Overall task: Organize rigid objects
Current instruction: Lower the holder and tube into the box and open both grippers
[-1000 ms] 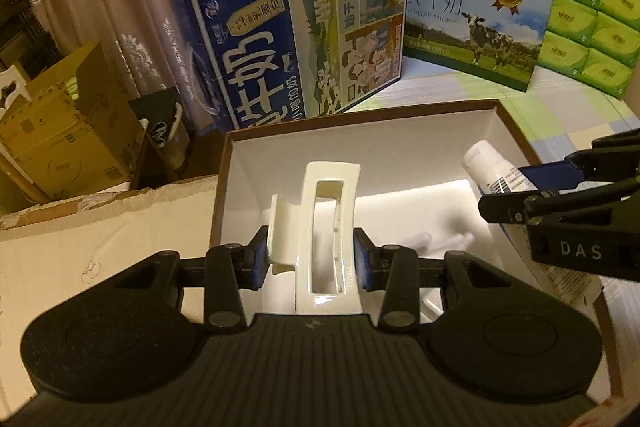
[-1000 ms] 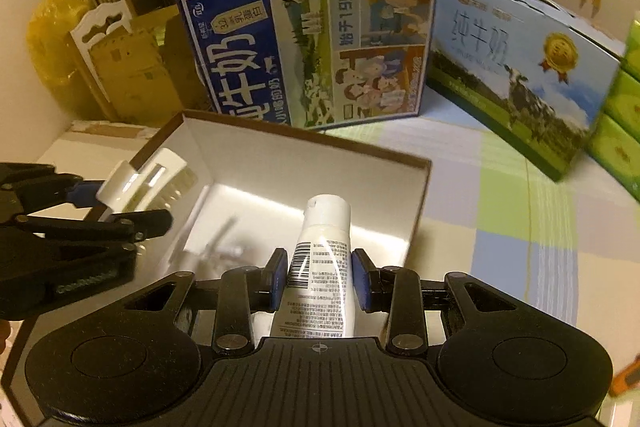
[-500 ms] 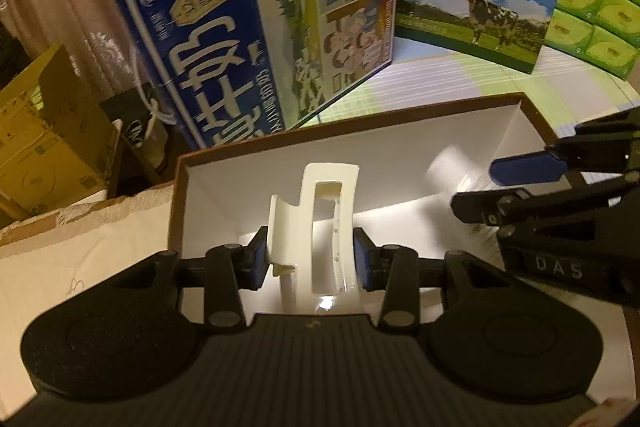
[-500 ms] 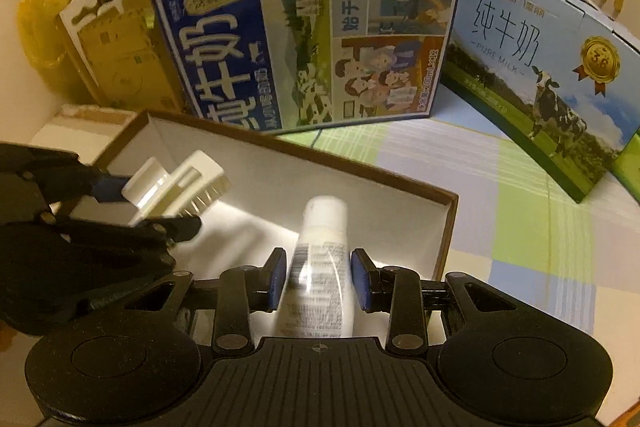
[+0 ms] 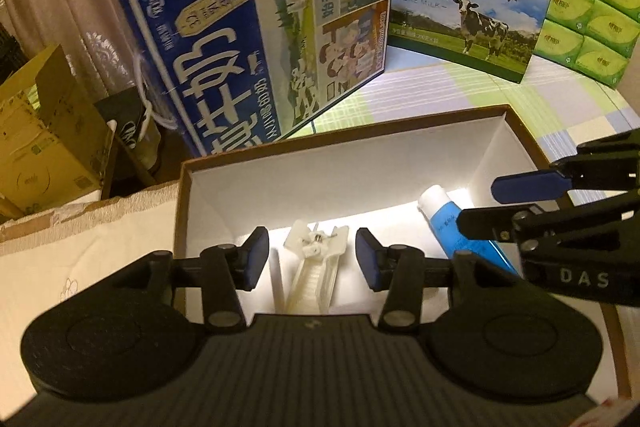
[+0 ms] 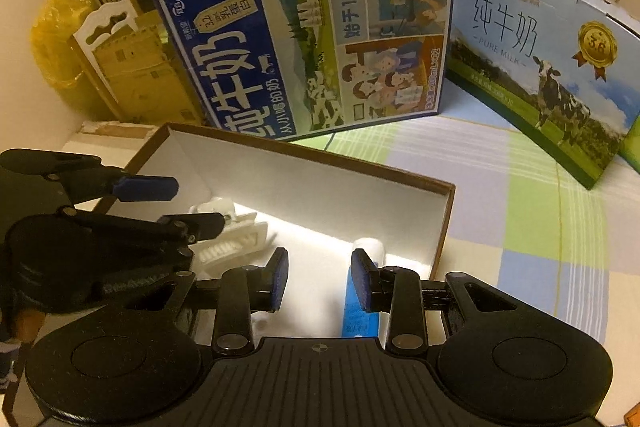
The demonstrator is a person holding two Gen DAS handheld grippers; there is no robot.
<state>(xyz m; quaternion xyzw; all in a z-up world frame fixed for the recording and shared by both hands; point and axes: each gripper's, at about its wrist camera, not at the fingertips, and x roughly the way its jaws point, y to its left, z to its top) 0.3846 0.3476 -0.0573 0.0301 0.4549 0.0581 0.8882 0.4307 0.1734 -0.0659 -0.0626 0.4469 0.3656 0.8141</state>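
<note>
An open box with a brown rim (image 5: 360, 131) and white inside sits on the checked cloth. A cream hair clip (image 5: 312, 267) lies on its floor, below and between the pads of my left gripper (image 5: 310, 259), whose jaws are opening and not touching it. A blue tube with a white cap (image 5: 452, 223) lies at the box's right end. In the right wrist view the tube (image 6: 360, 323) shows low beside the right pad; my right gripper (image 6: 320, 279) has its pads apart with nothing between them. The clip (image 6: 236, 247) sits under the left gripper (image 6: 198, 203).
A dark blue milk carton case (image 5: 256, 47) stands right behind the box, a light blue one (image 5: 468, 11) further right, and green tissue packs (image 5: 588, 7) at the far right. Cardboard boxes (image 5: 36, 147) crowd the left. Checked cloth (image 6: 520, 227) lies right of the box.
Both grippers held their objects over the box before. Now the left has let go of the hair clip and the right of the tube, and both objects lie on the box floor.
</note>
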